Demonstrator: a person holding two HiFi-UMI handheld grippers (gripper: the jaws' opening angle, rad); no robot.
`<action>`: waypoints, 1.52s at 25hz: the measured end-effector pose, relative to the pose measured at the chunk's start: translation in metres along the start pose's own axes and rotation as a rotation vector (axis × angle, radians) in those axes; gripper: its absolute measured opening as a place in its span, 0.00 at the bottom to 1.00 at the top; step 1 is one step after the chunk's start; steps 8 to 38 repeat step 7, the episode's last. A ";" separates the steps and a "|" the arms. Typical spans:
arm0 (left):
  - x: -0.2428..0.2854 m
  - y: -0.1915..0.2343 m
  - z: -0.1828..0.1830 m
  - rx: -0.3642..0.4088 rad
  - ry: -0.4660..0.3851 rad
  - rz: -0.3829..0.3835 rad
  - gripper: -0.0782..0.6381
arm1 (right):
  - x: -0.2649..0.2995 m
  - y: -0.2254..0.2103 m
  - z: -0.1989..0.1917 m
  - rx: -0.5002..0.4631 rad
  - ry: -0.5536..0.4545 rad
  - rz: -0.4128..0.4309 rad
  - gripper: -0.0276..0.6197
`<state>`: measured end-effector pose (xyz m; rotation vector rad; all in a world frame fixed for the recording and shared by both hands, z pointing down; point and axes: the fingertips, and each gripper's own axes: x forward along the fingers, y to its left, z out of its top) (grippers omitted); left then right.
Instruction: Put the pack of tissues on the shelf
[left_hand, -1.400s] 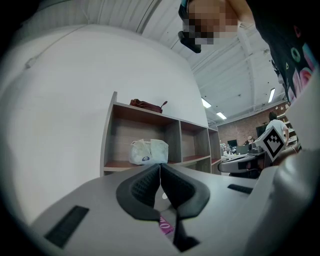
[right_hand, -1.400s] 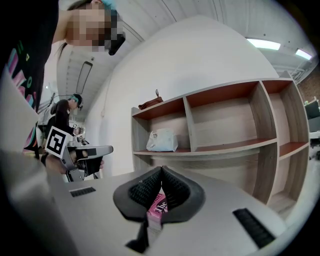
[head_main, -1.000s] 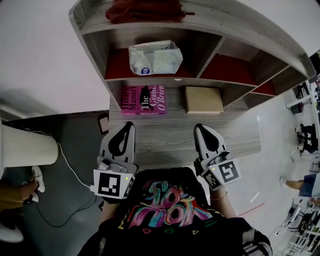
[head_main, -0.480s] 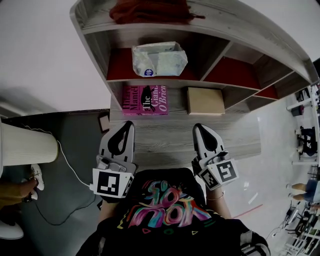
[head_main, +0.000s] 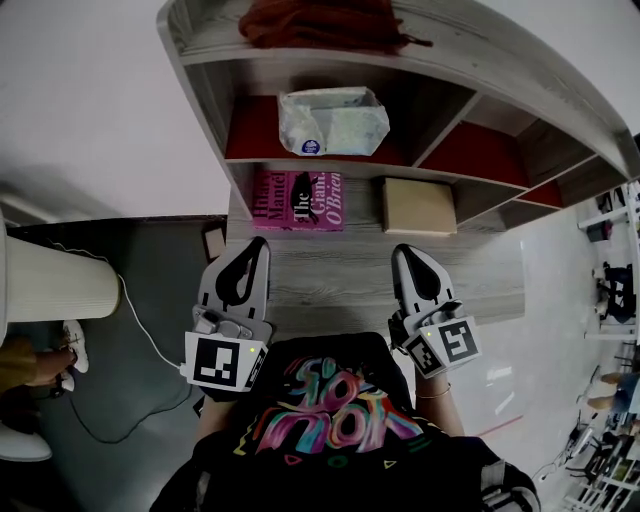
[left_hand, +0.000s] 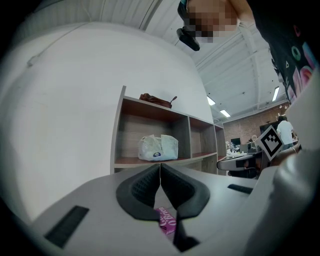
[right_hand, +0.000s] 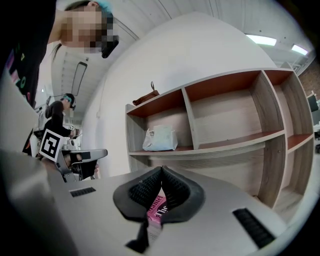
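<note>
The pack of tissues (head_main: 333, 121), a crinkled pale plastic pack with a blue round label, lies in the left compartment of the wooden shelf (head_main: 330, 168) on its red board; it also shows as the pack (left_hand: 158, 147) and the pack (right_hand: 159, 138). My left gripper (head_main: 257, 247) hovers over the grey desk, shut and empty, well short of the pack. My right gripper (head_main: 404, 253) hangs at the same height, shut with nothing between its jaws. Both point toward the shelf.
A pink book (head_main: 298, 200) and a tan box (head_main: 418, 206) lie on the grey wooden desk (head_main: 340, 280) under the shelf. A dark red cloth (head_main: 325, 22) rests on the shelf top. A white cylinder (head_main: 55, 285) and a cable (head_main: 140, 340) are at the left.
The view has shifted a little, so the shelf and pack sit further right. Both grippers stay shut in about the same place above the desk.
</note>
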<state>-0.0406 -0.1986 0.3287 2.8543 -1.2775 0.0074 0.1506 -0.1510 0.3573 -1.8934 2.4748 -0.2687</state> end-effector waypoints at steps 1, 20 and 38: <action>-0.001 0.001 0.000 0.001 0.000 0.003 0.14 | 0.001 0.001 0.000 0.000 0.000 0.002 0.07; -0.007 0.004 -0.001 0.004 0.009 0.013 0.14 | 0.006 0.013 0.012 0.061 -0.059 0.050 0.07; -0.007 0.004 -0.001 0.004 0.009 0.013 0.14 | 0.006 0.013 0.012 0.061 -0.059 0.050 0.07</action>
